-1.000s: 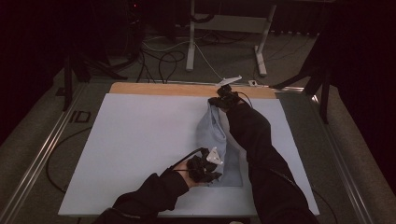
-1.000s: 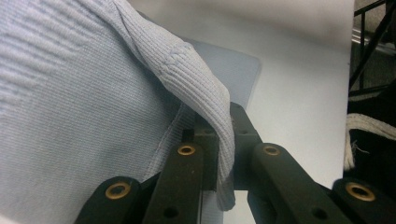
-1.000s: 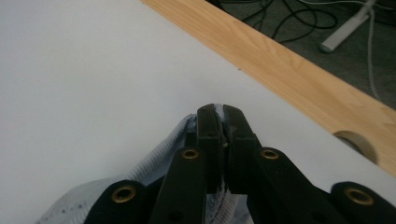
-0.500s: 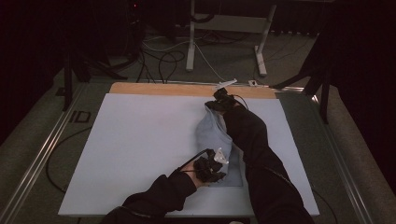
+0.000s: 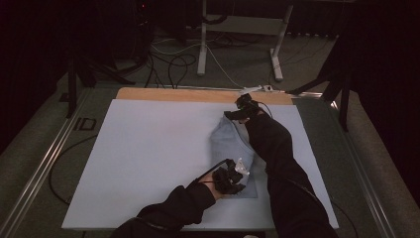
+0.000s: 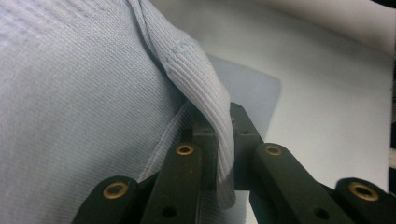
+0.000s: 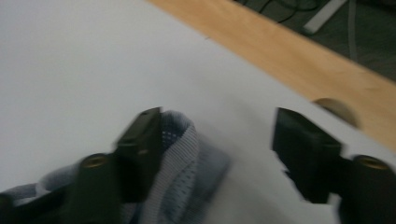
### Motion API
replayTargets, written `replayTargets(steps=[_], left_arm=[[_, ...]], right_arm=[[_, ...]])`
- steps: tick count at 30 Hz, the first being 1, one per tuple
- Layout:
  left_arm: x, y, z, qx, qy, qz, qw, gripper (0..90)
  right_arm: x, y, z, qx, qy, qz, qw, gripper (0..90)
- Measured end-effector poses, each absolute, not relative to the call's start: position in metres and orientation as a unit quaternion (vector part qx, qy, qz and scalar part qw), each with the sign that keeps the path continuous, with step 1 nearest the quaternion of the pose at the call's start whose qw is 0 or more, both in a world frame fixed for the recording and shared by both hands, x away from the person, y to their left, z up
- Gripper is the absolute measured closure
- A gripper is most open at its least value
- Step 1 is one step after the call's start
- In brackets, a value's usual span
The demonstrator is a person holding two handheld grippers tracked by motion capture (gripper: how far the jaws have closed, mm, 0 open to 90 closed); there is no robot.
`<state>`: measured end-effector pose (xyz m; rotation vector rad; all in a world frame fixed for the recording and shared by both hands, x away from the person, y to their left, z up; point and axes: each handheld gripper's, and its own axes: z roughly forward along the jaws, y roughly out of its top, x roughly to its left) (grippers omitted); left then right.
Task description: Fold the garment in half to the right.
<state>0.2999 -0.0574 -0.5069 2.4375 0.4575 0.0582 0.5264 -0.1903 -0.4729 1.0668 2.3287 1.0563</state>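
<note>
I am folding the cloth [image 5: 233,148], a pale blue knit garment that lies on the right half of the white surface [image 5: 148,158], and I judge this the middle of a fold: one end held, the other just let go or about to be taken.

Nearest me, at the cloth's near end, my left claw [image 5: 236,174] is pressed together on a ribbed hem [image 6: 205,107]. In the left gripper view the ribbed band runs down between the two jaws and the rest of the fabric hangs to the side of it, lifted off the surface.

At the cloth's far end, close to the wooden strip [image 5: 198,95] behind it, my right claw [image 5: 239,110] stands spread. In the right gripper view, which is blurred, a bunch of the knit lies against one jaw while the other jaw stands well apart from it, over bare white, so nothing is pinched there.

Next, I think, the right claw must either close on that far corner or draw clear, and then the left can carry its hem across the cloth, keeping the edge taut and square.
</note>
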Motion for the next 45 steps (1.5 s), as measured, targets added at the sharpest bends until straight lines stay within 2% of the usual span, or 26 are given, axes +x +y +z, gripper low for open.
replayTargets(steps=[1, 2, 6, 13, 21, 31, 40, 45], left_arm=[[0.299, -0.059, -0.507, 0.929, 0.173, 0.018, 0.325, 83.3], [0.299, -0.061, -0.507, 0.93, 0.169, 0.015, 0.325, 79.0], [0.296, -0.068, -0.508, 0.932, 0.16, 0.003, 0.326, 72.5], [0.291, -0.068, -0.501, 0.927, 0.144, -0.015, 0.345, 59.3], [0.283, -0.064, -0.493, 0.926, 0.129, -0.005, 0.356, 48.3], [0.285, -0.04, -0.477, 0.912, 0.122, -0.019, 0.392, 25.3], [0.288, -0.026, -0.466, 0.907, 0.114, -0.018, 0.404, 14.8], [0.291, -0.01, -0.462, 0.91, 0.12, -0.014, 0.397, 2.7]], right_arm=[[0.526, -0.19, -0.473, 0.378, 0.826, 0.375, 0.184, 18.2], [0.526, -0.199, -0.469, 0.383, 0.825, 0.381, 0.167, 10.4], [0.52, -0.209, -0.464, 0.388, 0.818, 0.388, 0.174, 9.5], [0.506, -0.223, -0.464, 0.39, 0.811, 0.404, 0.165, 9.5], [0.495, -0.225, -0.461, 0.381, 0.812, 0.408, 0.172, 9.6], [0.49, -0.219, -0.459, 0.369, 0.815, 0.413, 0.168, 9.6], [0.489, -0.213, -0.457, 0.36, 0.819, 0.416, 0.161, 9.6], [0.487, -0.213, -0.456, 0.361, 0.814, 0.423, 0.168, 9.6]])
